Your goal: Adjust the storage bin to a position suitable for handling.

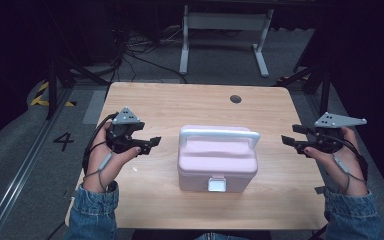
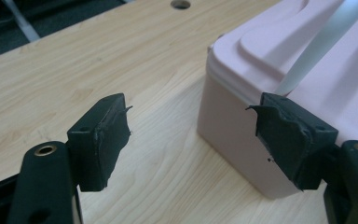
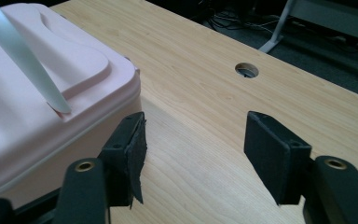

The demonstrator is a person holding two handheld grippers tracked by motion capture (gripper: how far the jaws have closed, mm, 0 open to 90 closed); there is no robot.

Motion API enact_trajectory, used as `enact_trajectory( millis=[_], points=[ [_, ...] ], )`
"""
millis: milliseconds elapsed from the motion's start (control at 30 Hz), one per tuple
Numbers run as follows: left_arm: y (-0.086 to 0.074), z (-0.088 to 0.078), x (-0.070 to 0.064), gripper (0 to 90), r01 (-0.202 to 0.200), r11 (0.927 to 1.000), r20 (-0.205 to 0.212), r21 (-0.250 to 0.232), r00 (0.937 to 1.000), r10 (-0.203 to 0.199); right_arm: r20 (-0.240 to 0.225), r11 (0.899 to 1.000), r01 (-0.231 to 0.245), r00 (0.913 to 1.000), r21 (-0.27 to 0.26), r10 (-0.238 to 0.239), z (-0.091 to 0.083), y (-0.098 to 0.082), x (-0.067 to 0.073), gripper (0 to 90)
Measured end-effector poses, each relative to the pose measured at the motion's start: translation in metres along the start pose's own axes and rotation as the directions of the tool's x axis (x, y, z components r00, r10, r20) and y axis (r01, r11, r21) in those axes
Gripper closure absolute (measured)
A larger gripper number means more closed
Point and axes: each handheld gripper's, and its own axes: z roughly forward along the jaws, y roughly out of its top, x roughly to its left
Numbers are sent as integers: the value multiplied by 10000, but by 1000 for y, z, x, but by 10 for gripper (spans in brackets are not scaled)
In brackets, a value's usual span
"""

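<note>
Pink box point(image 1: 217, 159) sits mid-desk point(image 1: 180, 100); left tool point(image 1: 149, 143) at 9 o'clock, right tool point(image 1: 291, 141) at 3 o'clock, both wide, empty.

Black two-jaw left gripper point(image 1: 147, 143) and right gripper point(image 1: 291, 142) fitted with grey triangular plates, grey cables, brass-ringed screw holes. Denim sleeves point(image 1: 96, 210) worn.

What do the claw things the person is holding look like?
Both the left gripper and the right gripper are black, with two blocky padded jaws and brass-ringed holes. Each carries a grey three-cornered plate on top and trails a grey cable. The person wears blue denim sleeves.
</note>
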Motion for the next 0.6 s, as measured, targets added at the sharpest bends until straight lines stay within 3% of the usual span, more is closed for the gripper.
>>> enact_trajectory(
  millis=[100,167,200,233,333,400,433,500,600],
  points=[
    [3,-2,-3,260,51,9999,-60,-141,10000,-52,52,10000,85,10000,5,-85,1,-1,1,401],
    [5,-2,-6,268,-197,9997,11,-121,9998,197,46,9999,34,10000,97,-35,1,-2,2,432],
    [6,-3,-8,281,-331,9994,142,109,9994,329,18,9999,11,10000,140,-11,1,-3,1,451],
    [7,-2,-10,301,-484,9985,219,267,9986,478,-193,9996,-118,9997,271,123,1,-3,1,493],
    [11,3,-16,324,-636,9978,609,160,9962,625,-721,9986,336,9969,403,-307,1,-4,1,594],
    [12,4,-18,350,-638,9979,711,124,9955,628,-927,9990,344,9952,271,-317,1,-5,3,596],
    [16,7,-23,346,-656,9976,908,-198,9936,671,-1043,9994,249,9943,230,-224,1,-6,4,595],
    [17,9,-25,340,-674,9973,1087,-304,9916,703,-1131,9997,148,9935,181,-127,1,-6,5,580],
    [22,19,-37,324,-674,9963,1597,-535,9843,752,-1128,9998,165,9935,105,-152,1,-7,6,568]
  ],
)
